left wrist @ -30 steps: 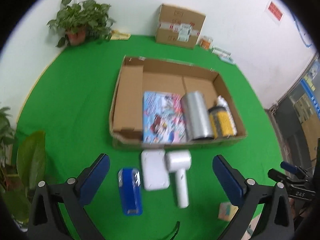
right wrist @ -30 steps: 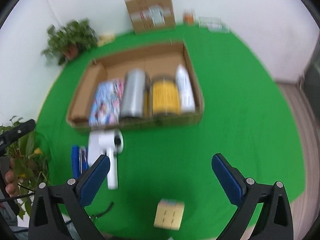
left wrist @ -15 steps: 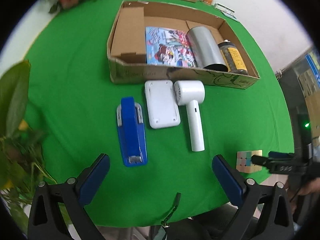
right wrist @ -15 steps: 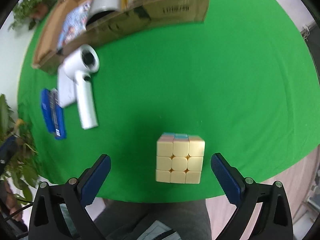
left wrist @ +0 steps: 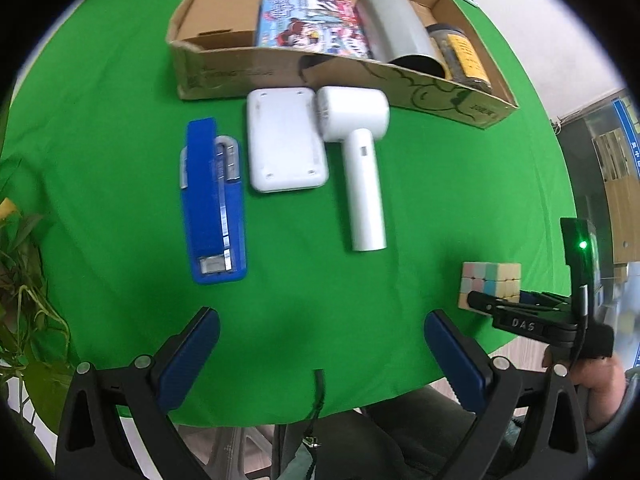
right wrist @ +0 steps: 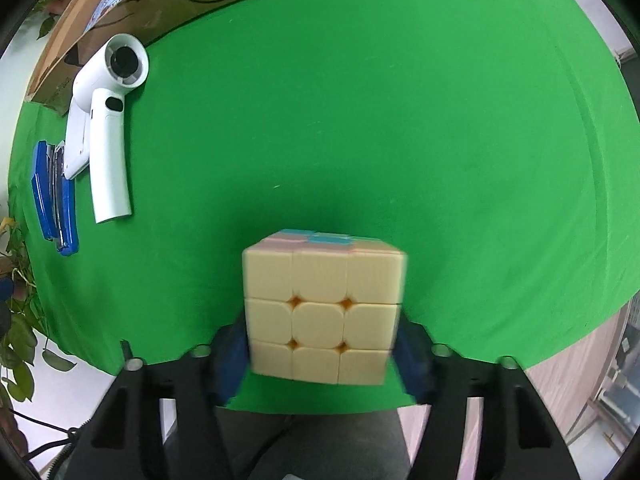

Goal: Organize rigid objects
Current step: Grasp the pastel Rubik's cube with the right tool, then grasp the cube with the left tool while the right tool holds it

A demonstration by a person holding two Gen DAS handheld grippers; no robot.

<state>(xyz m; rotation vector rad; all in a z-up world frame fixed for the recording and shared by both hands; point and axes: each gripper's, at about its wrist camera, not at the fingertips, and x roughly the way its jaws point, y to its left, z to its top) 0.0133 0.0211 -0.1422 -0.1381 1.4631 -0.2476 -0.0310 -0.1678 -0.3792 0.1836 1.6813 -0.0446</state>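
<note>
Two claws: my right claw (right wrist: 322, 354) clamps the pastel puzzle cube (right wrist: 322, 308) low in frame on the green surface (right wrist: 360, 120); my left claw (left wrist: 320, 354) gapes; white wall (left wrist: 552, 20) upper right.

pastel puzzle cube (right wrist: 324, 308) upright near the green table's front edge, well apart from the cardboard box (left wrist: 400, 76)

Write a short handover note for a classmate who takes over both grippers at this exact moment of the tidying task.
Right gripper: fingers against both sides of the pastel cube near the table's front edge; grip looks closed, cube not clearly lifted.
Left gripper: open, holding nothing, above the green table.
Done: book, silver cylinder and jar lie in the cardboard box.
Left: cube, blue stapler, white flat device and white hair dryer, all in front of the box.
</note>
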